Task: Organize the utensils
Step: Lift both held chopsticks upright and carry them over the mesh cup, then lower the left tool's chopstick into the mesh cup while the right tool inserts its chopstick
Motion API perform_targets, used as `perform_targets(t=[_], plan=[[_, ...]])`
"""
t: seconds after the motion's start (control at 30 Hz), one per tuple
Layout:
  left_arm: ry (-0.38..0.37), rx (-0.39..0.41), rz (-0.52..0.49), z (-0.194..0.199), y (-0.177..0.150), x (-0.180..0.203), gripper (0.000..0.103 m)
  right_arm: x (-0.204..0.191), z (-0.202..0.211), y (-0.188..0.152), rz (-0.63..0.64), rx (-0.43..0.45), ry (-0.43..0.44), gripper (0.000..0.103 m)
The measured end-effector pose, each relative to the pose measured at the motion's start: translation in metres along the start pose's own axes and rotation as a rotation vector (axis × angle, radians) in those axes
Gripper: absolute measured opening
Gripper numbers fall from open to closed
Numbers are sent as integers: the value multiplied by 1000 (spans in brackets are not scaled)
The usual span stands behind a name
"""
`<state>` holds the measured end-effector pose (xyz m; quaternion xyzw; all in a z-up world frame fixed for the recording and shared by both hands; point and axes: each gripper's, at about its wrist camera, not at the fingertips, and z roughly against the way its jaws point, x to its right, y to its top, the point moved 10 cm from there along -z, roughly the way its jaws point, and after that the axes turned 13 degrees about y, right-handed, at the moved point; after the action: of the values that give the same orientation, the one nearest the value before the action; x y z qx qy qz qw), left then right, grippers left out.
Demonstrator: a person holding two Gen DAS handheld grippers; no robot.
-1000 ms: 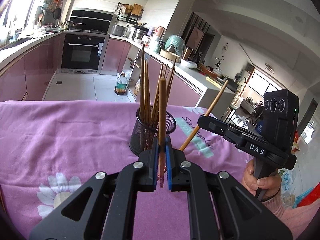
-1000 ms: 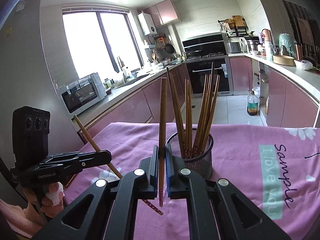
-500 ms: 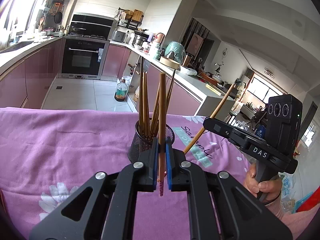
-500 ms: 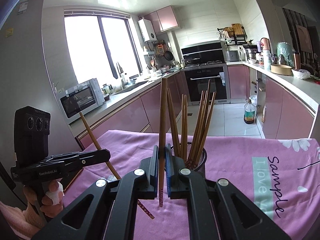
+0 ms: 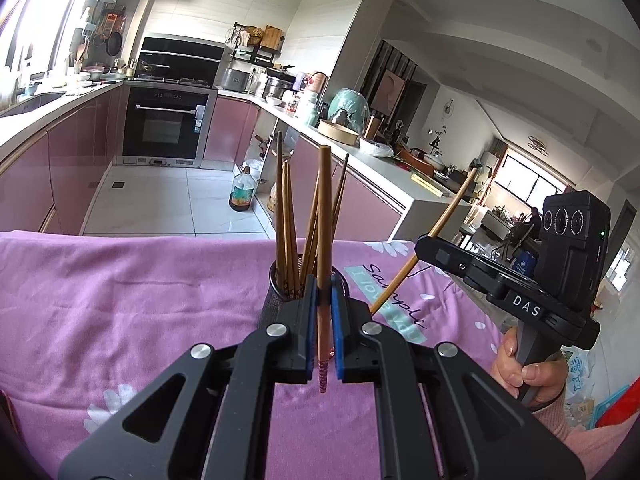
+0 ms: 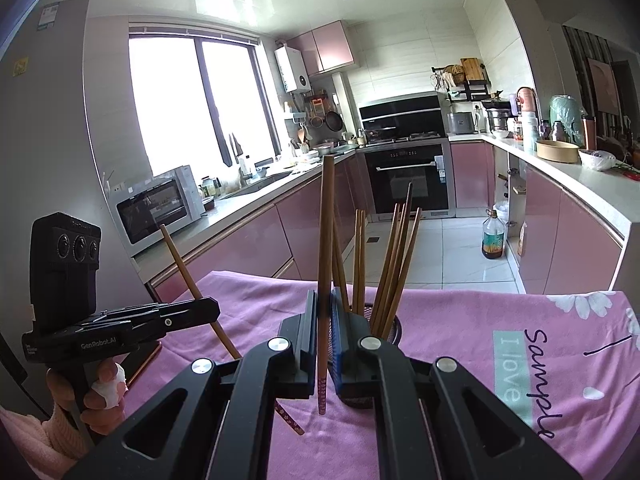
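Matt black plastic on the left tool (image 5: 324, 320), bright metal rivets, blue rubbery pads (image 5: 337, 312). The chopstick (image 5: 323, 240) it grips looks like smooth brown wood. Black wire-mesh holder (image 6: 394, 330), metal by the look. Soft pink cloth (image 5: 120, 300) covers the bench, lightly creased. Glossy pink cabinet fronts (image 6: 248, 248) behind.

My right claw (image 6: 323, 344) is clamped on one upright chopstick (image 6: 326, 248), just in front of the mesh holder (image 6: 394, 326) w/ more chopsticks (image 6: 396, 256). Left claw (image 6: 212, 312) grips another, tilted, over pink cloth (image 6: 460, 320).
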<state>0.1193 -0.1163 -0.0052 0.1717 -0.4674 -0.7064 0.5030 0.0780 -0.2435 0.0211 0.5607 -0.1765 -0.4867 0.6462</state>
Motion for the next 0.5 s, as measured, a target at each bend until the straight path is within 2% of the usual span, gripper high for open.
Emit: perform_targets(t=[0.5], plan=[[4,28,-11,4,12,2,7,-1,2,9,14,17,-10,5]])
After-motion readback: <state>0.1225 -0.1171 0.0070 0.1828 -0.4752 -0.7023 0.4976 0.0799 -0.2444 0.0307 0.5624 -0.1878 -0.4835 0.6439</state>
